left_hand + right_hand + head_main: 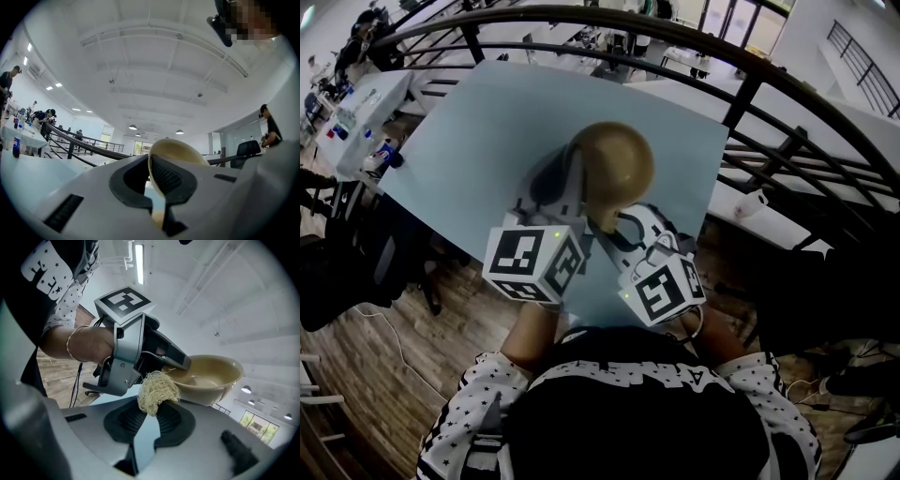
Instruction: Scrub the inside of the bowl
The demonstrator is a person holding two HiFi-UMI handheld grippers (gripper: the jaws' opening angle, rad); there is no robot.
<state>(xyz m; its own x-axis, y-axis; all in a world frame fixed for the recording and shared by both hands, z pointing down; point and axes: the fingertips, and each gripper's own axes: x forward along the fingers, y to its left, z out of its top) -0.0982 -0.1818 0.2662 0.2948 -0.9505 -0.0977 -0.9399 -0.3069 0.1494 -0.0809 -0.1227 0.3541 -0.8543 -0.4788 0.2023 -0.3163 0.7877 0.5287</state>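
Observation:
A tan bowl (614, 167) is held up off the light blue table (487, 131), tilted so that the head view shows its underside. My left gripper (579, 214) is shut on its rim; in the left gripper view the bowl (180, 151) edge runs between the dark pads (171, 178). The right gripper view shows the bowl's (211, 376) inside facing my right gripper (149, 416), which is shut on a pale fibrous scrubber (157, 391). The scrubber hangs just short of the rim, beside the left gripper (136, 352). In the head view the right gripper (636, 232) sits under the bowl; the scrubber is hidden there.
A dark curved railing (769, 94) runs round the far side of the table. Another table with bottles (356, 122) stands at the left, with a dark chair (356, 272) below it. People stand in the background near a bottle (16, 145).

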